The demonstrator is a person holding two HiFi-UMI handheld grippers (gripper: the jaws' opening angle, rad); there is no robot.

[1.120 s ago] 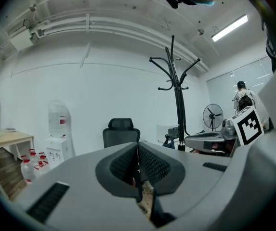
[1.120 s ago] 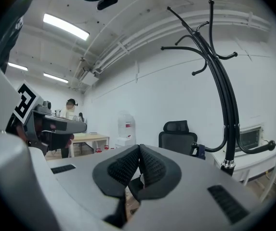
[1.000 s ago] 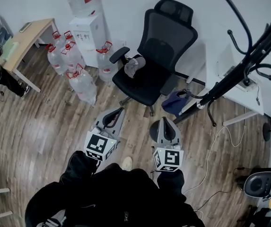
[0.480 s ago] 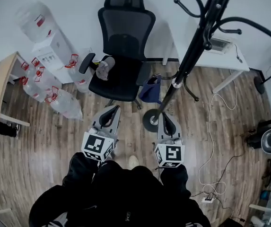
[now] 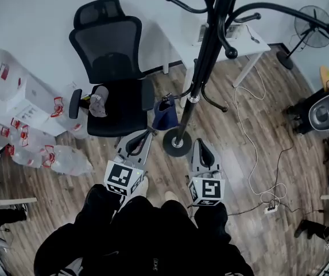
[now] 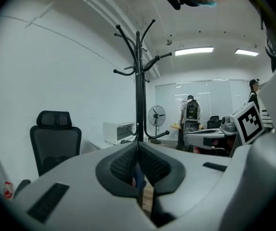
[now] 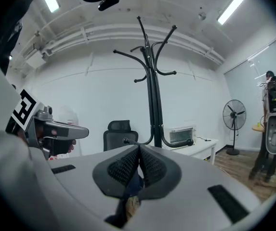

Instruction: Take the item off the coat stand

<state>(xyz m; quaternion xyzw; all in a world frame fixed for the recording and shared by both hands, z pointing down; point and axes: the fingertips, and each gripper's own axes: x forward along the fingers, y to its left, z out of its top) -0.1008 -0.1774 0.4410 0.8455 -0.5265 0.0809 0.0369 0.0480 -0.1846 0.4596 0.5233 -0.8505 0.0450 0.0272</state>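
A black coat stand [image 5: 201, 68] rises from a round base [image 5: 177, 144] straight ahead of me. A small dark-blue bag [image 5: 165, 115] hangs from one of its low hooks, beside the chair. My left gripper [image 5: 146, 133] is shut and empty, its tips just short of the bag and left of the base. The right gripper [image 5: 201, 142] is also shut and empty, to the right of the base. The stand [image 6: 138, 90] fills the middle of the left gripper view above the closed left gripper [image 6: 138, 146]. In the right gripper view the stand [image 7: 153, 95] towers over the closed right gripper [image 7: 139, 148].
A black office chair [image 5: 115, 79] with a grey item [image 5: 99, 101] on its seat stands left of the stand. Water bottles [image 5: 61, 157] lie at far left. A white table [image 5: 233, 39] and a fan [image 5: 313, 25] are behind; cables [image 5: 262, 171] trail on the floor at right.
The view has swung so the coat stand moved from the right to straight ahead, its base now between the grippers. Both grippers stay shut and keep their place in front of me.
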